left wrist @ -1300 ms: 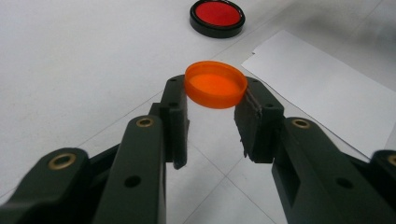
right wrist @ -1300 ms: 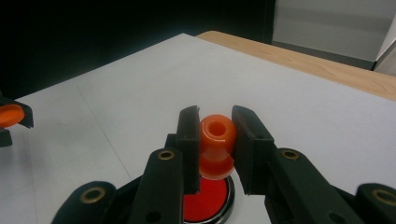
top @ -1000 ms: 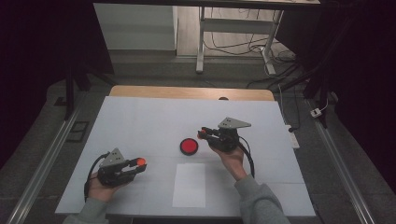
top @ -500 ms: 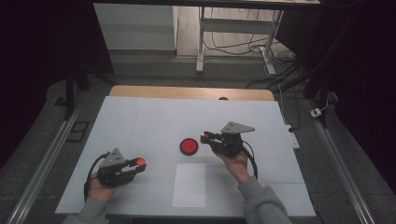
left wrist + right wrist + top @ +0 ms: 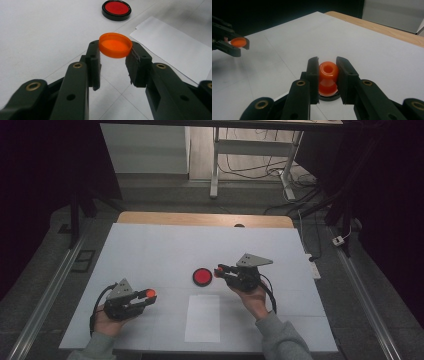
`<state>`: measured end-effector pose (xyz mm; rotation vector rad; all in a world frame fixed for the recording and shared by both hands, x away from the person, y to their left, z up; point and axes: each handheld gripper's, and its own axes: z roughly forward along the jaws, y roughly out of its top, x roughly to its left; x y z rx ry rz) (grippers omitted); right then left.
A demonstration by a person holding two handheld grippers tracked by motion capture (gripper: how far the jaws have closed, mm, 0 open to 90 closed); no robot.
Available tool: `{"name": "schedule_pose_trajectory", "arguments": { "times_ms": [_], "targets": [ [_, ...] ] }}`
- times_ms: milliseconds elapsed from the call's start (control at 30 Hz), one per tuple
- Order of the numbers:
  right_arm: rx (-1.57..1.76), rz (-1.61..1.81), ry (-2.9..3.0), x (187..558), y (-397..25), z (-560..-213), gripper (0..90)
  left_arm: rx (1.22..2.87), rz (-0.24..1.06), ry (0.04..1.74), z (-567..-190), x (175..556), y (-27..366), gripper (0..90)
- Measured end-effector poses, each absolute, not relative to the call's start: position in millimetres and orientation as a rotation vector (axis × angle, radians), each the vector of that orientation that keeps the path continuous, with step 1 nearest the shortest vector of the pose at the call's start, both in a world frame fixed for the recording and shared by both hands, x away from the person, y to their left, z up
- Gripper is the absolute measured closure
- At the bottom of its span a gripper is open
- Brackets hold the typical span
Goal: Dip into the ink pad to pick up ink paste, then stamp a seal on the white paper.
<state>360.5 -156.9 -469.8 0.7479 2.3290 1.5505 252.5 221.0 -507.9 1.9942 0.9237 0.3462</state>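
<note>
Gripping, left gripper (image 5: 115, 58): jaws clamped on flat orange plastic cap (image 5: 115, 45).
Gripping, right gripper (image 5: 327, 72): jaws clamped on orange plastic spool (image 5: 328, 70), beside round red-and-black disc (image 5: 202, 276).

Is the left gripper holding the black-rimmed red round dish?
No, the left gripper clamps a flat orange plastic cap; the black-rimmed red dish lies apart on the table.

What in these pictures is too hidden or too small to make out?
- Orange piece in the right gripper, right gripper view: fingers cover its sides.
- Same piece, high view: too small.
- Paper sheet, left gripper view: cut off by the edge.
- Dark spot at the table's far edge, high view: too small.
</note>
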Motion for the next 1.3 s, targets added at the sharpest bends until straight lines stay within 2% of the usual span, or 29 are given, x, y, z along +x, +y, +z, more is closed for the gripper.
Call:
{"name": "schedule_pose_trajectory", "arguments": {
  "times_ms": [1300],
  "targets": [
    [0.672,1.532,2.434,331,-148,-483,72.3,2.001,0.349,0.918,-507,252,220,65.6]
  ]
}}
